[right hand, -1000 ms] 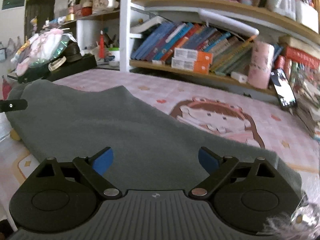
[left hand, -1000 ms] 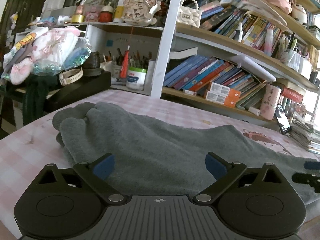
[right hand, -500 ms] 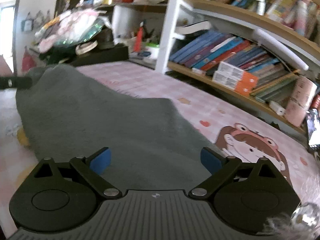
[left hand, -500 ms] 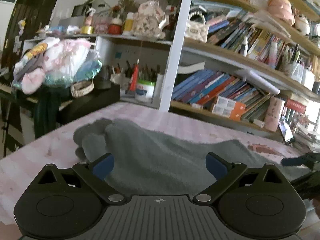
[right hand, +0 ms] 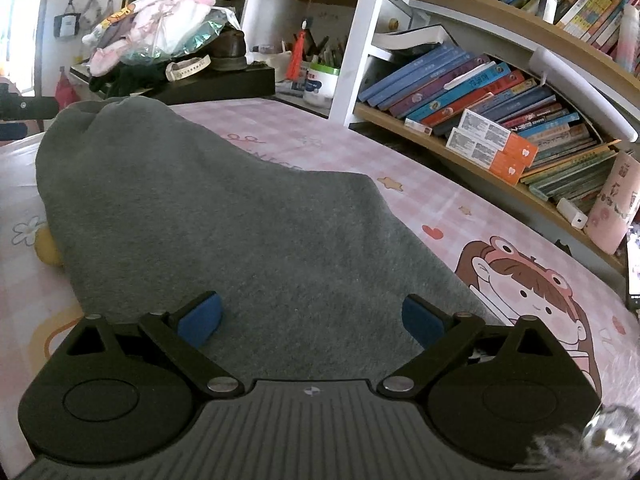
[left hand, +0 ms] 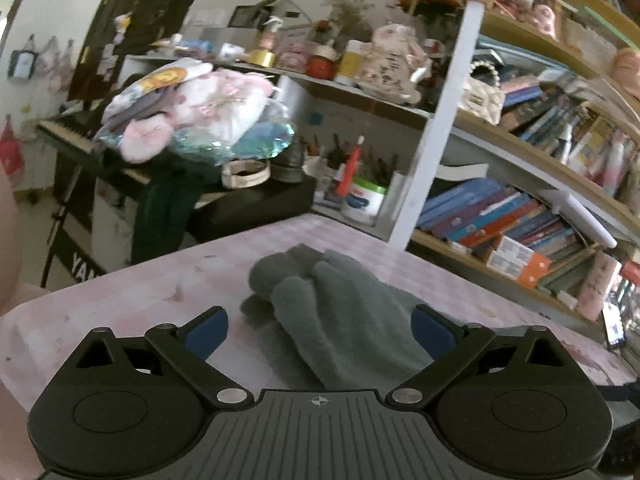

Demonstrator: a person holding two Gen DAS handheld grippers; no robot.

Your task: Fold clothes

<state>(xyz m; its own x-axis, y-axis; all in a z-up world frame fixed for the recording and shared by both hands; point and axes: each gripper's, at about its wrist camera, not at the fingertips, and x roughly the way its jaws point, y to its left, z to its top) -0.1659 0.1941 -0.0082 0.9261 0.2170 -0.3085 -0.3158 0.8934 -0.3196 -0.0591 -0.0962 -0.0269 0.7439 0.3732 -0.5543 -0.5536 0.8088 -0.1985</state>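
A grey fleece garment (right hand: 248,232) lies spread on a pink cartoon-print table cover (right hand: 460,216). In the left wrist view its bunched end (left hand: 320,300) sits just ahead of my left gripper (left hand: 320,332), which is open and holds nothing. My right gripper (right hand: 310,318) hovers low over the near part of the garment, open, with its blue pads (right hand: 200,316) apart above the cloth. The other gripper's black tip (right hand: 28,108) shows at the far left in the right wrist view.
Bookshelves (right hand: 500,96) packed with books line the far side of the table. A black keyboard stand (left hand: 240,208) piled with bags and clothes (left hand: 192,120) stands at the left. A pink cup (right hand: 612,204) and a phone (left hand: 614,324) sit at the right.
My left gripper has pulled back and swung left, so only the garment's bunched end is ahead of it. My right gripper has turned left along the garment. Both stay open.
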